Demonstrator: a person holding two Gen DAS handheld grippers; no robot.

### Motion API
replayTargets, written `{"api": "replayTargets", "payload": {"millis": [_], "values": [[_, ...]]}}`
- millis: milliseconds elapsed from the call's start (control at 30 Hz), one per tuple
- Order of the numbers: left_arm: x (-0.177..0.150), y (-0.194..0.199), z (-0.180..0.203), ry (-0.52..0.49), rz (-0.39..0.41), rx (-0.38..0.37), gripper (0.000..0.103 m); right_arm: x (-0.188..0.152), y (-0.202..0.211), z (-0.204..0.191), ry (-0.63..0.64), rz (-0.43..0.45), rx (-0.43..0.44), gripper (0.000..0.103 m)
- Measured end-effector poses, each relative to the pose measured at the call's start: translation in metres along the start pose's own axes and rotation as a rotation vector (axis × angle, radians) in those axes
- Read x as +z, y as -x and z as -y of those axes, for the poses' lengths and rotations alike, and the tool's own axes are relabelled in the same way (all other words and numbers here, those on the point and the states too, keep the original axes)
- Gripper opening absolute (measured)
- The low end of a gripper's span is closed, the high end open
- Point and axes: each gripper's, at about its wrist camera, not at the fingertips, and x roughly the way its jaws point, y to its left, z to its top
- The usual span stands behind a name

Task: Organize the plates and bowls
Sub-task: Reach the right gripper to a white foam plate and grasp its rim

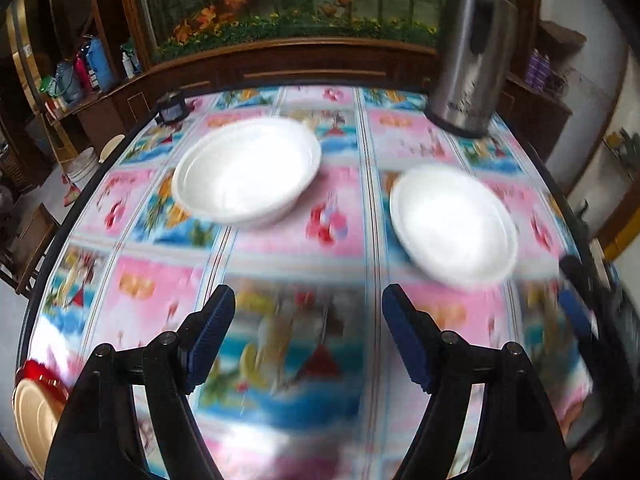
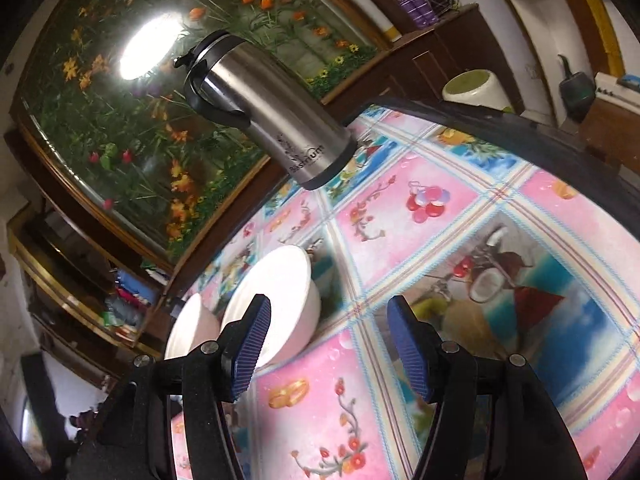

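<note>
We read the job as barely started. Two white, shallow dishes sit apart on the desk [image 1: 340, 240], which wears a glossy pink-and-blue floral cloth. The wider round white bowl [image 1: 246, 170] lies far left. The smaller round white plate [image 1: 454, 224] lies right of it and nearer to us. They do not touch and nothing is stacked.

The left tool [image 1: 308, 336] hangs over bare cloth on the near side of both dishes, jaws spread, nothing between them. The right tool [image 2: 328, 344] likewise stands released and empty. In its own tilted view the small plate [image 2: 276, 304] shows just behind its left finger [image 2: 248, 352], apart from the pad as far as we can tell, with the wide bowl [image 2: 188, 332] partly hidden beyond. From the left view, a blurred blue-and-black shape at the right edge is probably that same tool [image 1: 576, 304].

A tall brushed-steel thermos with a black handle [image 1: 472, 52] stands at the far right corner, clear of the dishes.

Left to do, as we judge it: take one dish and nest it with the other. The left view is motion-smeared, so rim details are uncertain.
</note>
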Motion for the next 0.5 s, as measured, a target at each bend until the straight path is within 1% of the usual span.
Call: {"api": "replayTargets", "payload": {"millis": [100, 200, 233, 367, 500], "values": [[0.021, -0.019, 0.010, 0.006, -0.021, -0.005, 0.076, 0.001, -0.006, 0.004, -0.031, -0.021, 0.038, 0.064], [0.036, -0.042, 0.017, 0.002, -0.065, -0.002, 0.076, 0.002, -0.012, 0.008, -0.065, -0.043, 0.067, 0.064], [0.041, -0.050, 0.019, 0.009, -0.090, -0.012, 0.076, 0.003, -0.014, 0.008, -0.072, -0.046, 0.074, 0.064], [0.051, -0.066, 0.027, 0.032, -0.149, -0.074, 0.076, 0.007, -0.018, 0.013, -0.104, -0.052, 0.097, 0.064], [0.054, -0.073, 0.035, 0.042, -0.158, -0.091, 0.076, 0.009, -0.020, 0.018, -0.139, -0.056, 0.110, 0.064]]}}
